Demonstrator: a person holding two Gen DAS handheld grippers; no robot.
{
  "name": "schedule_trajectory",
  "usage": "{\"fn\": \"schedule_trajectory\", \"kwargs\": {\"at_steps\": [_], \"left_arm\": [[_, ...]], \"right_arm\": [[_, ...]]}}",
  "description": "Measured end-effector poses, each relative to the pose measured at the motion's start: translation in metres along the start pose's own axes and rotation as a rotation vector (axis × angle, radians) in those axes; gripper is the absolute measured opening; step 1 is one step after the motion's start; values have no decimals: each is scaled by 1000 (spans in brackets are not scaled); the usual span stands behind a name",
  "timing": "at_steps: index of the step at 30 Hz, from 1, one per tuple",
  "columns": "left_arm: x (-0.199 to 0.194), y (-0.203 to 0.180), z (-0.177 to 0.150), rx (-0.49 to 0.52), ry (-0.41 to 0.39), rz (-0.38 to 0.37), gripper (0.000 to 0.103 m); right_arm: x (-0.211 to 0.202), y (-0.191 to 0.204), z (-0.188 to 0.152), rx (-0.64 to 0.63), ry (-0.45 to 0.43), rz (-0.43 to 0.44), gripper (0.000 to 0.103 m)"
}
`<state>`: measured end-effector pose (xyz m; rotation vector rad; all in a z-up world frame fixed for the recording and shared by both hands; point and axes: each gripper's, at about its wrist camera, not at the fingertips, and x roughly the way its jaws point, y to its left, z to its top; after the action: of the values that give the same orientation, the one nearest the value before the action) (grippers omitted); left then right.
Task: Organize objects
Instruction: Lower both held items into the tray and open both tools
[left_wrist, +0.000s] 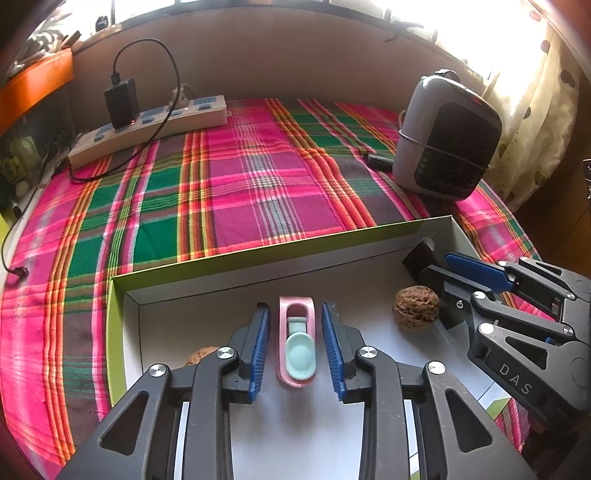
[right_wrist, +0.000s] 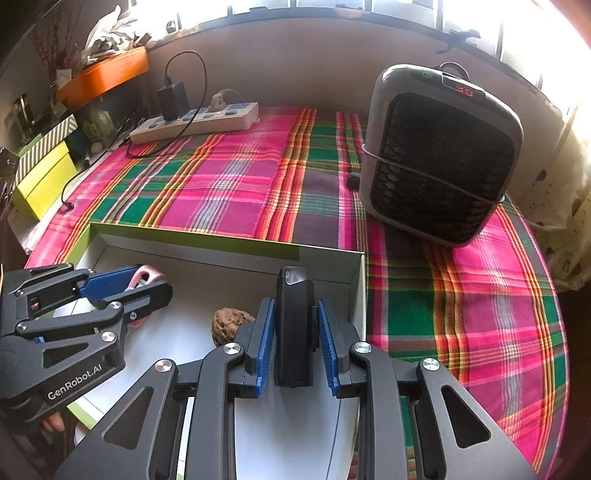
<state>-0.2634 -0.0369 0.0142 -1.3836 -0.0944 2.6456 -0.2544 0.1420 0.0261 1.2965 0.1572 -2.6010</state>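
Two claws over a white box (left_wrist: 207, 291) on plaid cloth (left_wrist: 240, 177), left claw (left_wrist: 295, 343) released around pink clip (left_wrist: 297, 343), right claw (right_wrist: 295, 343) grasping black device (right_wrist: 293, 325)

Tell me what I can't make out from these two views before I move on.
- Second walnut: left wrist view, mostly hidden behind the left tongs.
- Pink clip: right wrist view, largely covered by the left tongs.
- Black device: whether its base rests on the box floor is hidden by the right tongs.
- Heater display: too blurred to read.

Black hand-held gripper (left_wrist: 295, 345), blue pads (left_wrist: 258, 354)
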Motion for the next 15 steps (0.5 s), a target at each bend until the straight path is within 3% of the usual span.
{"fn": "schedule_trajectory", "kwargs": {"at_steps": [11, 15], "left_arm": [[-18, -1, -3, -8, -32, -6, 29], [-27, -1, -6, -11, -46, -9, 30]], "right_arm": [[-11, 0, -4, 12, -30, -11, 25], [-19, 0, -6, 21, -44, -8, 34]]}}
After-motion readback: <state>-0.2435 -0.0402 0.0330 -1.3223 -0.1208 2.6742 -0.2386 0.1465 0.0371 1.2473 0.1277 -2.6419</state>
